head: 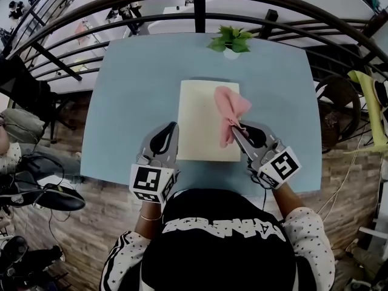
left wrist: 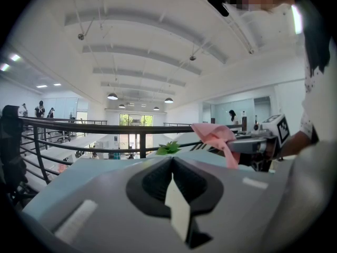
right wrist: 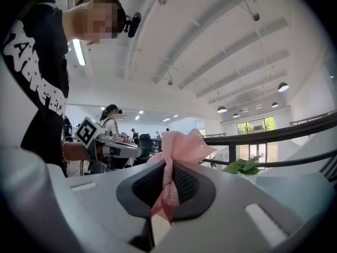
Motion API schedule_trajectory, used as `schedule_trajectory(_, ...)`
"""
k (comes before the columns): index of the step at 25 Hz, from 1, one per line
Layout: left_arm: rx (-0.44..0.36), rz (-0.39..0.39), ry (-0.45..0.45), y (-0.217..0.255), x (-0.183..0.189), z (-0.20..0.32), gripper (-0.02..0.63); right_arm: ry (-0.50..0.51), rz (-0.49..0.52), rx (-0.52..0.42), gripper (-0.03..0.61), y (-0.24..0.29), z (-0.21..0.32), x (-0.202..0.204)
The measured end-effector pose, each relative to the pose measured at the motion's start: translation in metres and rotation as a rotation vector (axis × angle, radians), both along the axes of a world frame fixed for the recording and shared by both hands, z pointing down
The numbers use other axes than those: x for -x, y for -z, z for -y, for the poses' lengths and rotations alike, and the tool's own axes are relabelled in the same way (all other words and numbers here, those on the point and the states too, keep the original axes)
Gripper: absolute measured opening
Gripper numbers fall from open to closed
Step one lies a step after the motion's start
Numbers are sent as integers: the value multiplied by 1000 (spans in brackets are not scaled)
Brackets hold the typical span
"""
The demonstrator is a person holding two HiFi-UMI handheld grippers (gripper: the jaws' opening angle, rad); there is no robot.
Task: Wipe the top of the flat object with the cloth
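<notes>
- A light blue worktop (head: 133,102) carries a flat cream rectangular board (head: 200,120), which lies near its middle with a long side running away from the person.
- The right hand-held gripper (head: 235,128) is clamped on a pink cloth (head: 230,111). Its own view shows the fabric pinched in a twisted strand between the two jaws, with a loose bunch fanning out past the tips.
- In the head view the cloth sits over the right part of the board. The bunched end spreads toward the far right corner and a narrower tail trails back along the right edge.
- In the left gripper view the cloth hangs from the right hand-held gripper, with the tail drooping below the jaws. No view shows whether any of it touches the board.
- The left hand-held gripper (head: 173,125) is closed with nothing in it. Its own view shows the jaws meeting in a line.
- In the head view its tips lie at the near left part of the board, just at the left edge. The body angles back toward the person.
- The two hand-held grippers flank the near half of the board, each with its marker cube toward the person.
- A small green plant (head: 231,40) in a white pot stands at the far edge of the worktop, beyond the board.
- A dark metal railing (head: 200,11) curves round behind the worktop.
</notes>
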State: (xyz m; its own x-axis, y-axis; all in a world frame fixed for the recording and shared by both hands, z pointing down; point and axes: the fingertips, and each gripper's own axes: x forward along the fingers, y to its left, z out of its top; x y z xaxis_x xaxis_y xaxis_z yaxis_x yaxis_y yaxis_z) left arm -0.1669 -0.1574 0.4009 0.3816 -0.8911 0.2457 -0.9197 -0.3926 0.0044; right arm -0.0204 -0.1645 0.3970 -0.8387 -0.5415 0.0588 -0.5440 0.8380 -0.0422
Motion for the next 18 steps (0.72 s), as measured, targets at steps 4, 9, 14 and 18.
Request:
schedule_trajectory(4, -10, 4, 1, -1, 1, 4, 0, -5, 0, 0, 23, -1, 5, -1)
schedule_trajectory(9, -10, 2, -6, -2, -1, 4, 0, -9, -4, 10, 23, -4, 6, -3)
schedule_trajectory(14, -2, -1, -6, -3, -1, 4, 0, -8, -3, 9, 23, -6, 6, -3)
schedule_trajectory(18, 4, 4, 0, -5, 1, 6, 0, -3, -5, 12, 23, -9, 10, -1)
